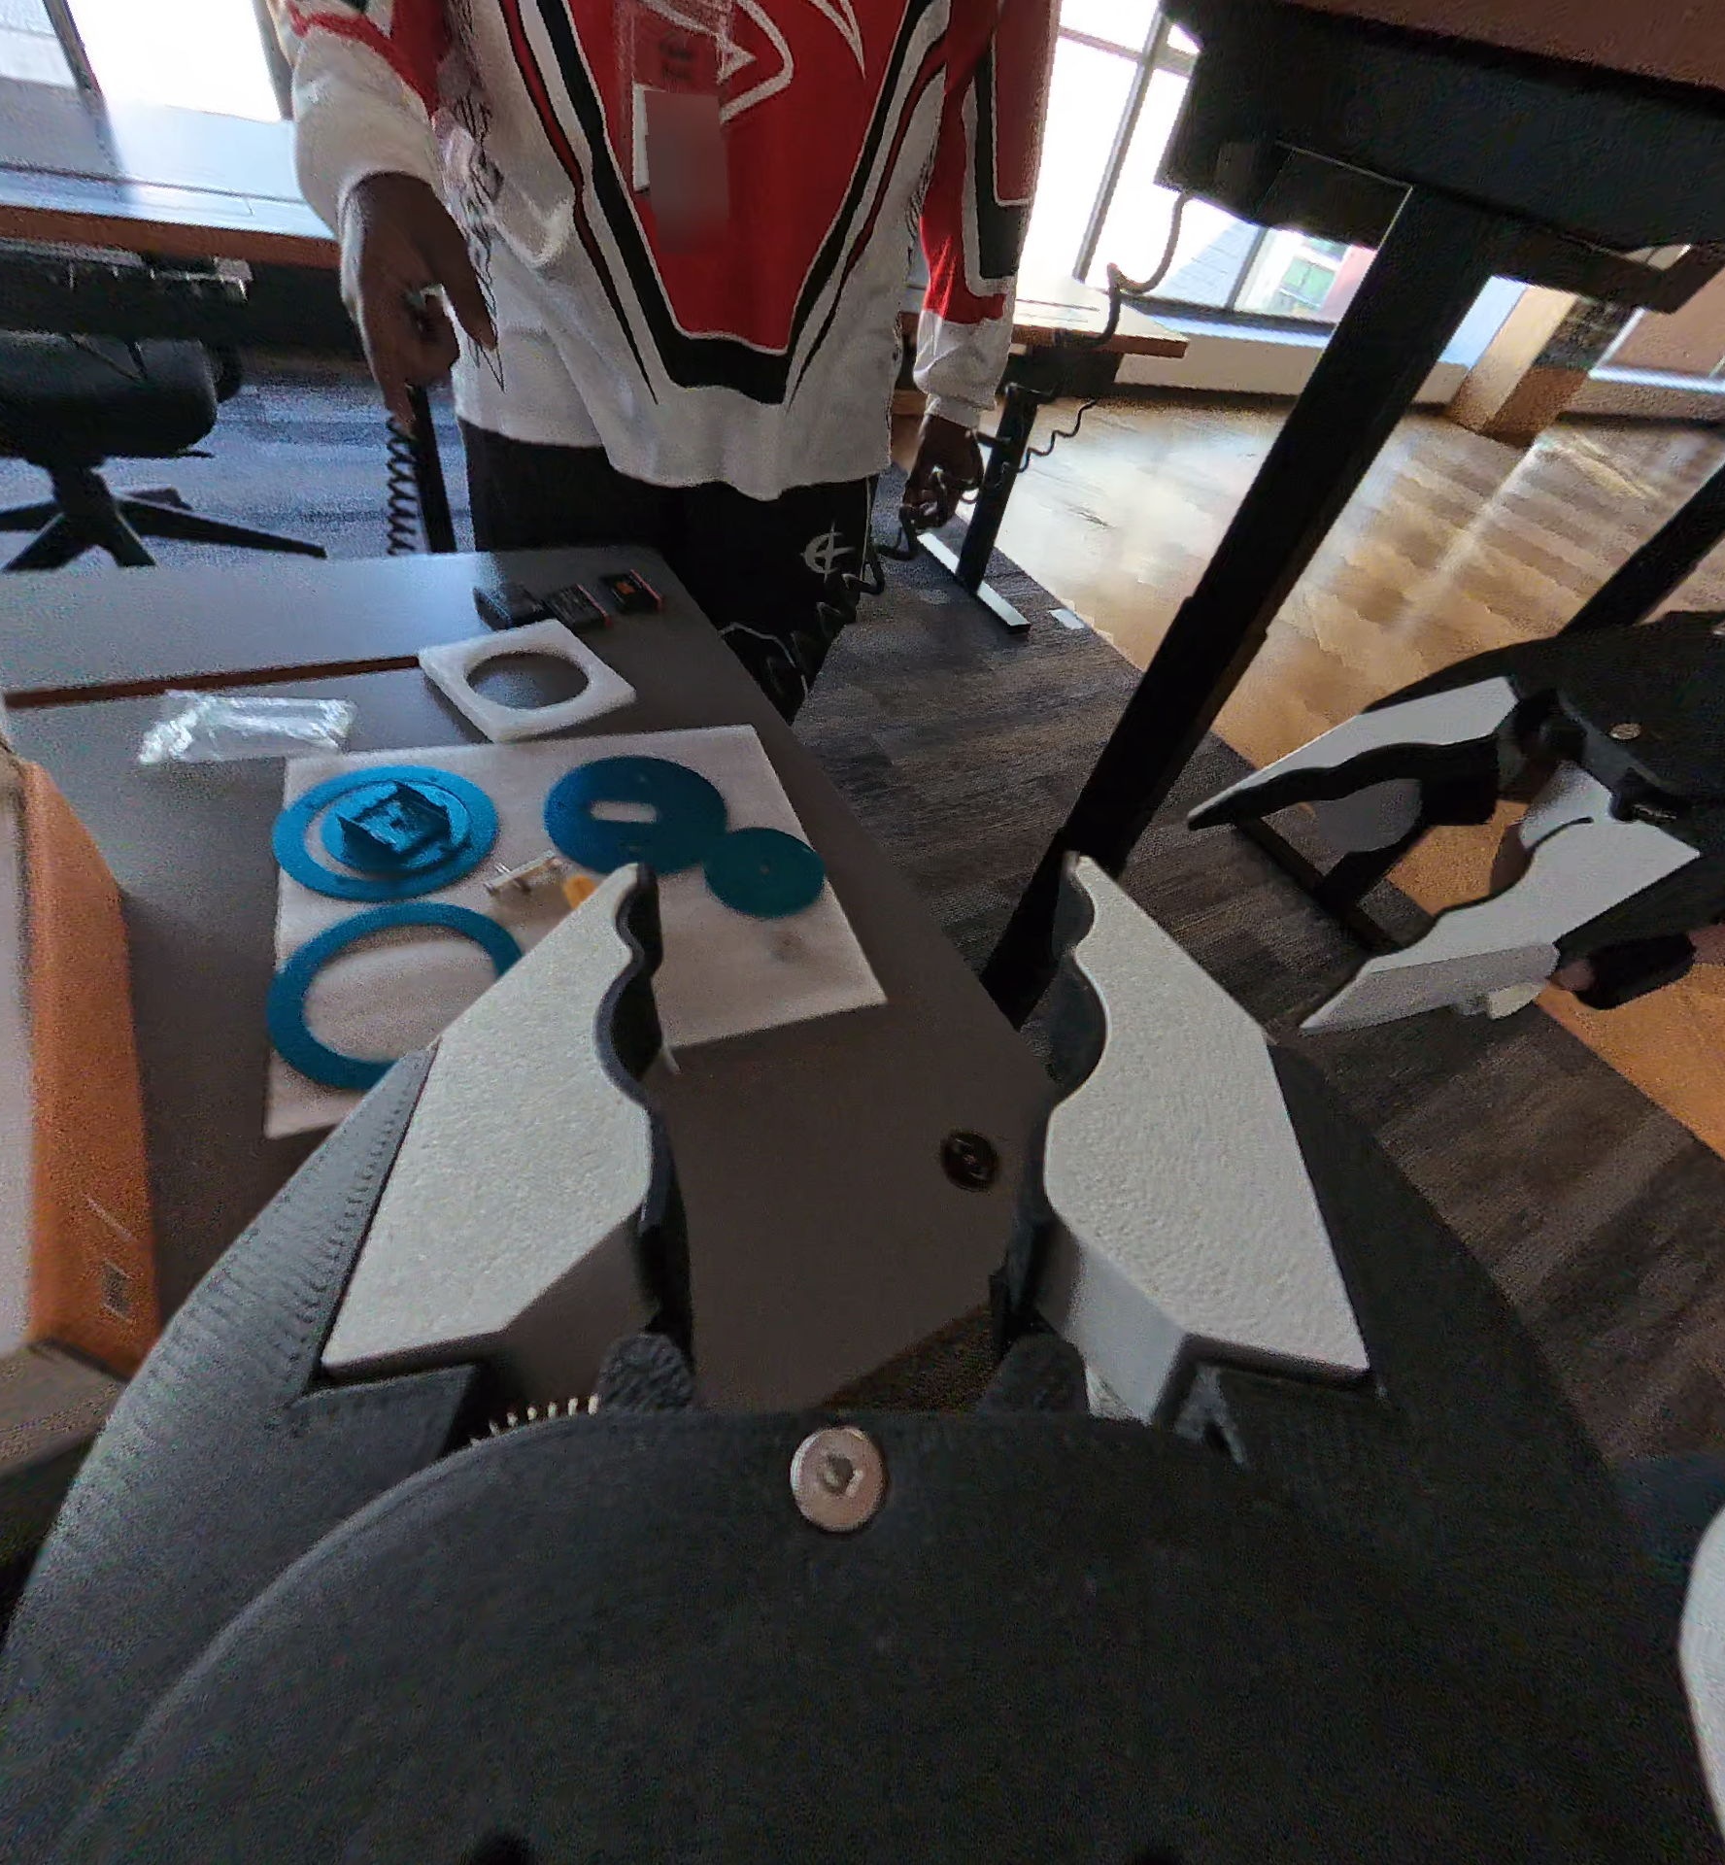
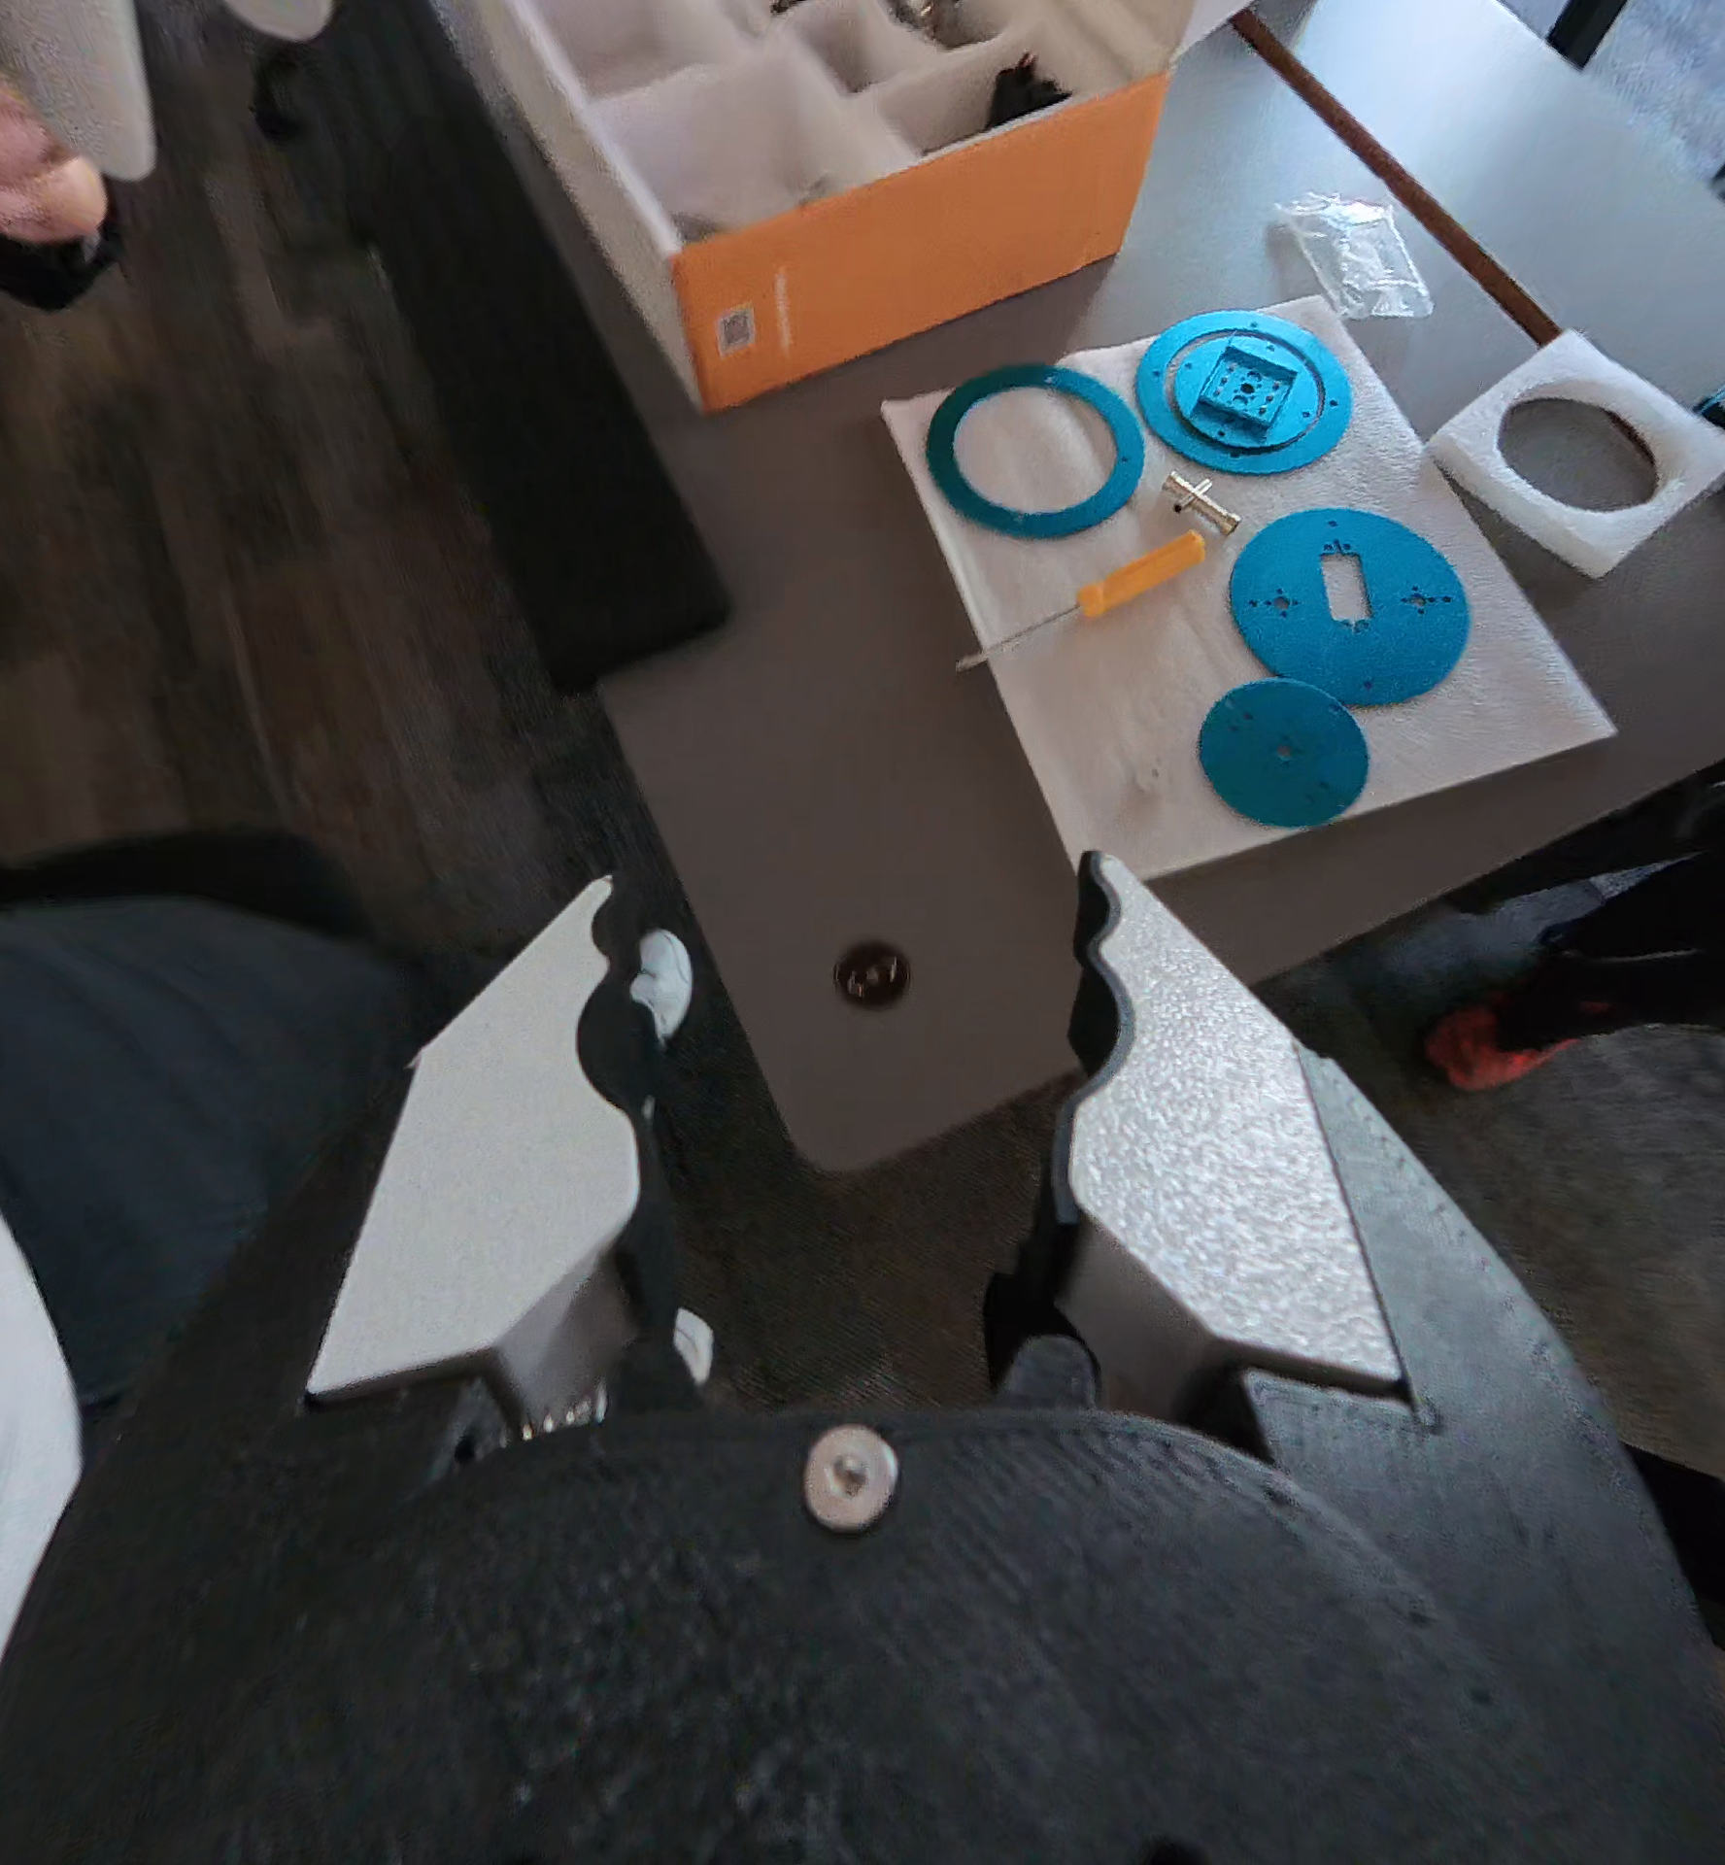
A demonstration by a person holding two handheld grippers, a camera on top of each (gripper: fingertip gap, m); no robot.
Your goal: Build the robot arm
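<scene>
Hovering apart and empty over the grey table [image 2: 838,807] corner, left tongs [image 1: 853,908] and right tongs [image 2: 848,908] face a white foam sheet [image 2: 1091,646] bearing blue flat metal discs [image 2: 1348,606], a blue ring [image 2: 1035,449], an orange-handled screwdriver [image 2: 1141,588], beyond it an orange cardboard box [image 2: 919,272].

Bright window backlight, blurred fisheye edges.

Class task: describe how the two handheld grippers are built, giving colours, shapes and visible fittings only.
Both match. The left gripper and the right gripper each have a rounded, rough-textured black body with a silver screw at its centre. Two broad white-grey speckled fingers taper forward, each lined with a wavy black inner edge. Small gear teeth show at the base of one finger.
</scene>
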